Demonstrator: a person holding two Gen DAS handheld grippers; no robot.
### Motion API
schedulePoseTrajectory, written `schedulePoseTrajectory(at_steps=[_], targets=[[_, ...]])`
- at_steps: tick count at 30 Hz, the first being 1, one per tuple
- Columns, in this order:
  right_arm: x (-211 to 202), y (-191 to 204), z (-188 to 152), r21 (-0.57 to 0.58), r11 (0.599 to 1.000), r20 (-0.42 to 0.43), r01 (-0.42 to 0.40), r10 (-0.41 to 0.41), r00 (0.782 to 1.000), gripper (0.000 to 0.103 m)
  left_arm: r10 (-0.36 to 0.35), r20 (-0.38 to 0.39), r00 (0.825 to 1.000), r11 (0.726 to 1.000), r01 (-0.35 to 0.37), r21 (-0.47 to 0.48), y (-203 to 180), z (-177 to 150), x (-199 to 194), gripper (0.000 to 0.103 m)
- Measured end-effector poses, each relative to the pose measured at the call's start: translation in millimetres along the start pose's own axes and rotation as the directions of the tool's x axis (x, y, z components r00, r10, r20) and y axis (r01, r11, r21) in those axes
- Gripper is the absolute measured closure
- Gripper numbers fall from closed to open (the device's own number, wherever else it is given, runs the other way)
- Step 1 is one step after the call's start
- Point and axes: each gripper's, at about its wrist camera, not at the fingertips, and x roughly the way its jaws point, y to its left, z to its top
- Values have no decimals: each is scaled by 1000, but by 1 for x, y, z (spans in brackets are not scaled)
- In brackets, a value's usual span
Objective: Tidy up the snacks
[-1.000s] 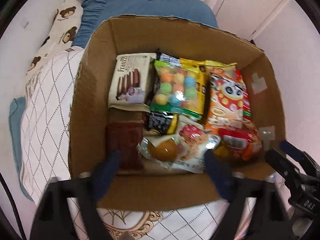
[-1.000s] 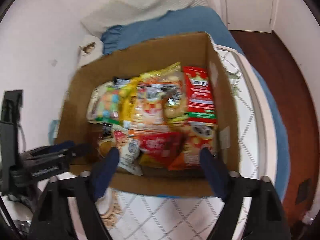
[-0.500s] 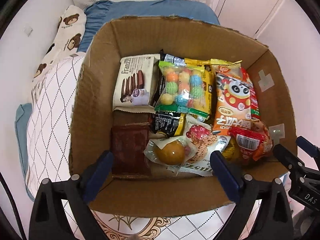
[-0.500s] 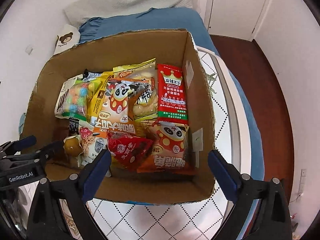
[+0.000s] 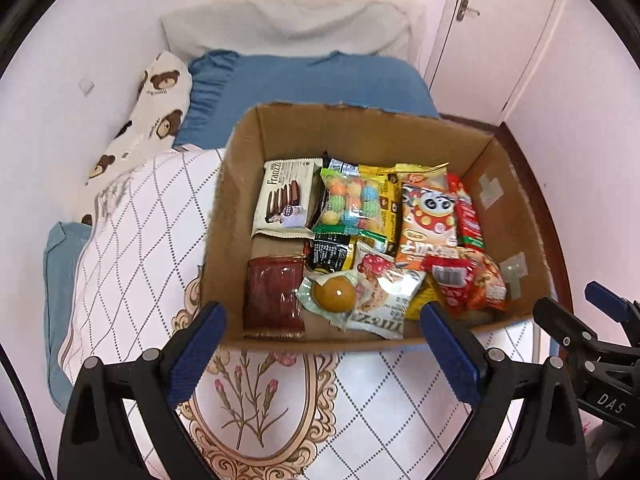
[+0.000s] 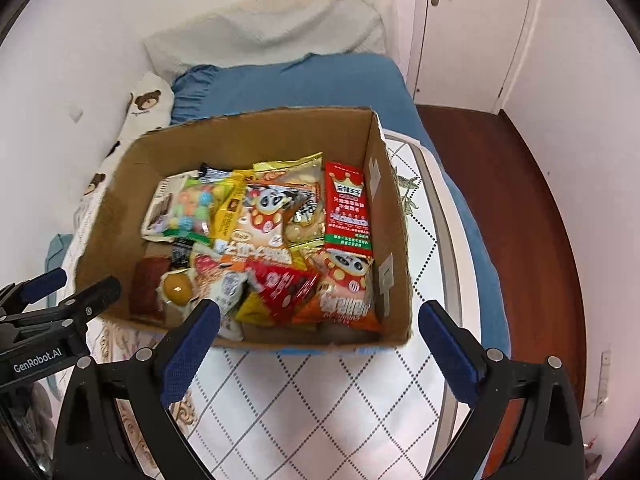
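An open cardboard box (image 5: 232,200) (image 6: 392,240) sits on a bed and holds several snack packs: a cream biscuit pack (image 5: 286,200), a bag of coloured balls (image 5: 352,204), an orange panda pack (image 5: 428,220) (image 6: 264,220), a dark red pack (image 5: 274,298), a round brown sweet (image 5: 334,295) (image 6: 177,288) and a tall red pack (image 6: 347,210). My left gripper (image 5: 322,316) is open and empty, just in front of the box's near wall. My right gripper (image 6: 318,312) is open and empty, at the near wall too.
The box rests on a white quilt with a diamond pattern (image 5: 132,232) (image 6: 312,400). Blue pillows (image 5: 304,80), a bear-print pillow (image 5: 154,108) and white walls lie behind. A door (image 6: 472,28) and brown floor (image 6: 528,220) are at the right.
Both grippers have pulled back and up from the box, so the box looks smaller and farther. Both stay open and empty. The snacks have not moved.
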Motion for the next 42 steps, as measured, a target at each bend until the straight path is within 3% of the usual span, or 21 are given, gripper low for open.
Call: schedulePoseTrajectory(at_steps=[11, 21, 35, 42], targets=[[-85, 6, -41, -26, 1000, 136, -17, 20, 991, 1, 2, 152, 988, 1000, -2, 0, -1, -45, -82, 4], [-171, 10, -78, -48, 999, 277, 10, 3, 961, 1, 11, 242, 970, 1000, -8, -13, -3, -80, -137, 4], [-239, 13, -112, -54, 999, 375, 3, 18, 927, 0, 29, 350, 936, 1000, -30, -3, -4, -116, -207, 4], [-263, 14, -124, -56, 998, 394, -5, 27, 919, 0, 20, 347, 938, 1000, -24, 6, -5, -126, -221, 4]])
